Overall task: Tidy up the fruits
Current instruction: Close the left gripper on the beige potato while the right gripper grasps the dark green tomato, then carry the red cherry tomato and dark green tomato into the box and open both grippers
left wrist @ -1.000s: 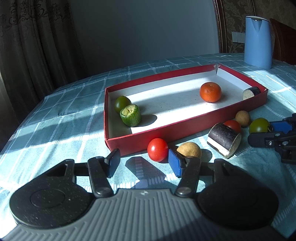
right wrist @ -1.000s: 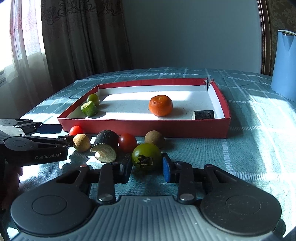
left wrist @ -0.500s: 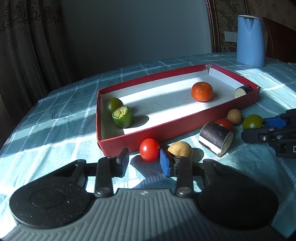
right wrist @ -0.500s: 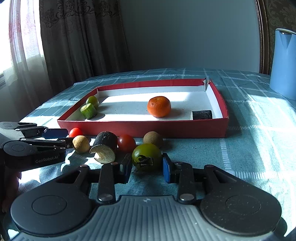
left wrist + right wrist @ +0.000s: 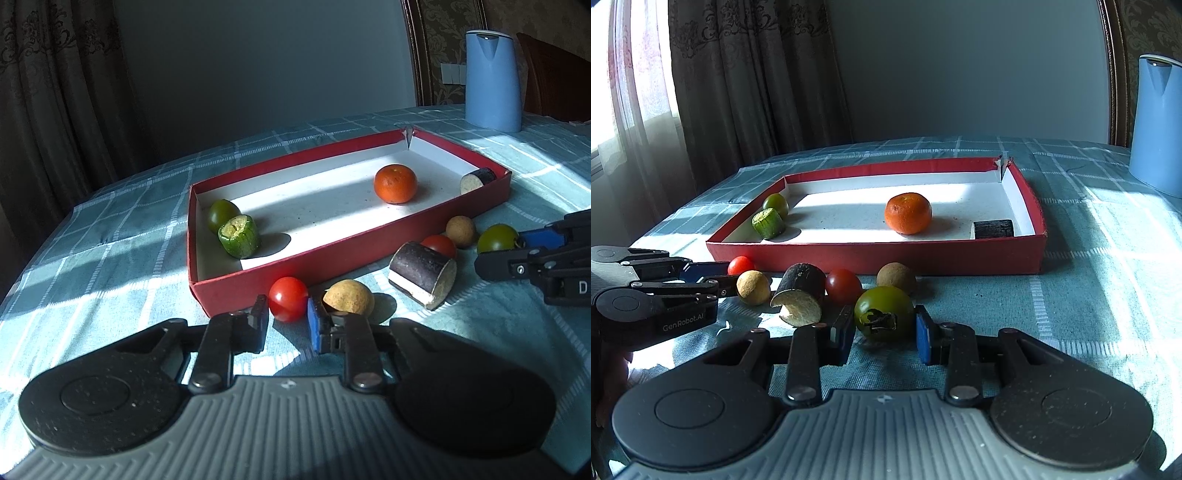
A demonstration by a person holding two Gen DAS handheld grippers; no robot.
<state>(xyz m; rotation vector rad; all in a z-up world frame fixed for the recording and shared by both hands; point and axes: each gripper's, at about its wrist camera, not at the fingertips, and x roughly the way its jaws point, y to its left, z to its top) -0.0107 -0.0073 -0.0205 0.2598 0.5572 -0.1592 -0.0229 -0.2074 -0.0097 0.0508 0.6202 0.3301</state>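
Note:
A red tray (image 5: 332, 258) (image 5: 886, 254) holds an orange (image 5: 395, 183) (image 5: 908, 213), a green tomato (image 5: 221, 214), a cut zucchini piece (image 5: 239, 236) and a dark eggplant piece (image 5: 476, 179). My left gripper (image 5: 286, 325) is closing around a red cherry tomato (image 5: 288, 303) (image 5: 740, 264) in front of the tray; its fingers touch or nearly touch it. My right gripper (image 5: 884, 332) has its jaws around a large green tomato (image 5: 884, 312) (image 5: 496, 238) on the cloth, with small gaps showing.
A tan round fruit (image 5: 349, 298), a big eggplant chunk (image 5: 423, 273), a second red tomato (image 5: 439, 245) and another tan fruit (image 5: 460, 230) lie along the tray's front. A blue kettle (image 5: 491, 79) stands at the far right on the checked tablecloth.
My left gripper has moved forward and narrowed its jaws around the red cherry tomato. My right gripper has barely moved around the green tomato.

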